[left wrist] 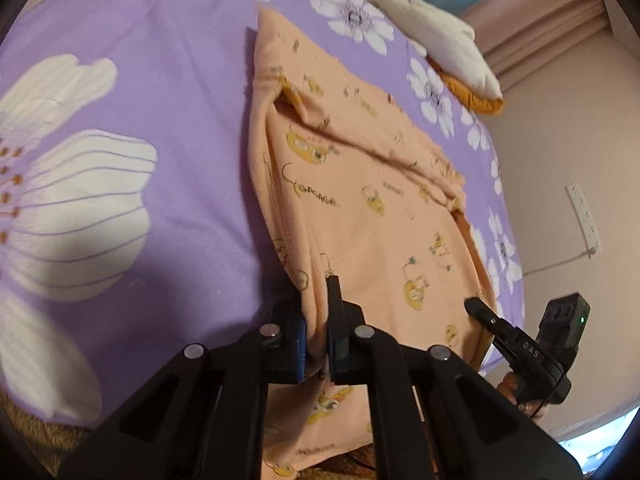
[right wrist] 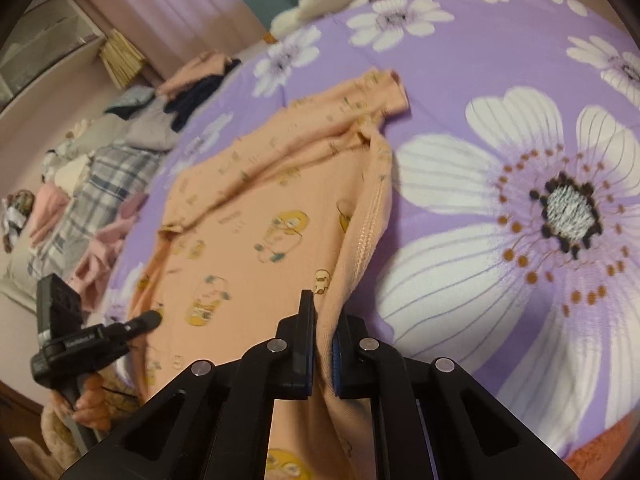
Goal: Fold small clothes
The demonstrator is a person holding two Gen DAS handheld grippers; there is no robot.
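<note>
You have a peach garment (left wrist: 360, 216) printed with yellow cartoon figures lying mostly flat on the bed (left wrist: 160, 60), sleeve folded across, hem draping over the near edge.

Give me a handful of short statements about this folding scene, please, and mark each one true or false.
1. Both grippers are clamped on the peach garment. True: the left gripper and the right gripper each pinch a fold of its near edge.
2. The garment lies on a plain white sheet. False: it lies on a purple bedcover printed with big white flowers.
3. The garment is printed with small yellow cartoon figures. True.
4. The bed holds nothing else. False: a pile of other clothes sits beyond the garment in the right wrist view.
5. The left gripper is wide open above the fabric. False: its pads are shut on the fabric.
</note>
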